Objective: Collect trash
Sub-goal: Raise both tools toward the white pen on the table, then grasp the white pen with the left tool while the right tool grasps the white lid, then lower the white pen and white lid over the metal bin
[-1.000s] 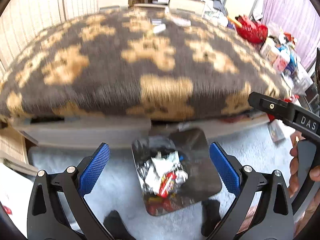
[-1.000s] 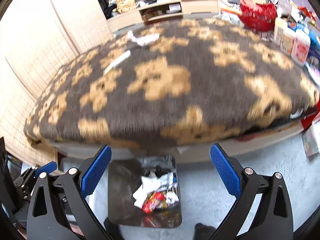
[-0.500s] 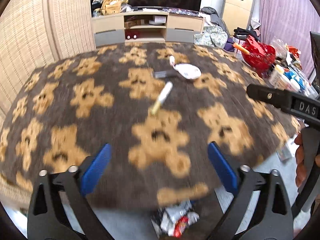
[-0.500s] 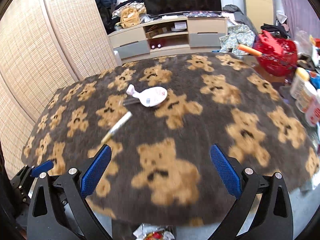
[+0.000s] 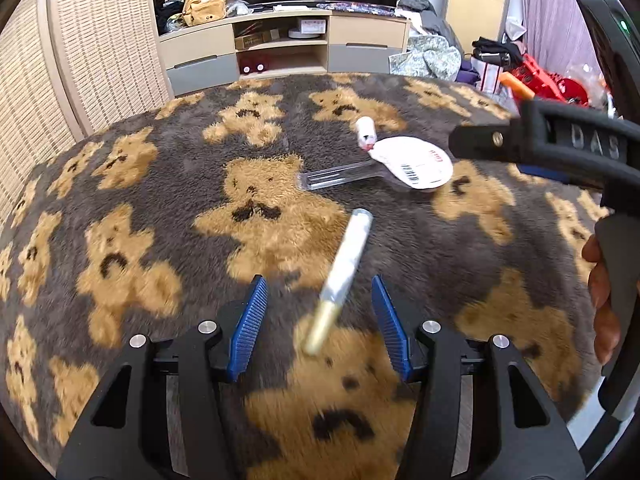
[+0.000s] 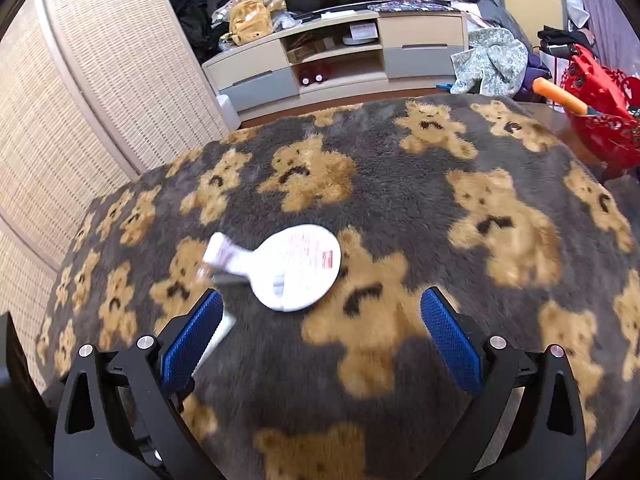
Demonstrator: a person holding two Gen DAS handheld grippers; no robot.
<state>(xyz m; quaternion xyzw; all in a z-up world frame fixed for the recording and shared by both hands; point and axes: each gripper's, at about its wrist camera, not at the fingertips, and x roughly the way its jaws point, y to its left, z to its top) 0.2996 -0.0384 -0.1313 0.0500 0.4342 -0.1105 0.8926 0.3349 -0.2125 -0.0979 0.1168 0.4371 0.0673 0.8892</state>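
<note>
A long thin stick wrapper (image 5: 340,280), white with a yellow end, lies on the bear-patterned blanket (image 5: 160,220). My left gripper (image 5: 318,320) is open, its blue pads either side of the wrapper's near end without gripping it. Beyond lie a clear plastic sleeve (image 5: 340,174), a round white lid (image 5: 416,162) and a small white crumpled piece (image 5: 366,132). My right gripper (image 6: 320,332) is open and empty just short of the white lid (image 6: 296,268); the stick wrapper (image 6: 218,338) peeks out beside its left finger.
The right gripper's body (image 5: 560,148) and the hand holding it cross the right side of the left wrist view. A TV cabinet (image 6: 340,60), a woven screen (image 6: 100,100), clothes and a red basket (image 6: 600,112) stand beyond the blanket.
Both grippers rose from the trash bin on the floor and moved forward over the blanket. The left gripper has narrowed and now straddles the stick wrapper; the right has neared the white lid.
</note>
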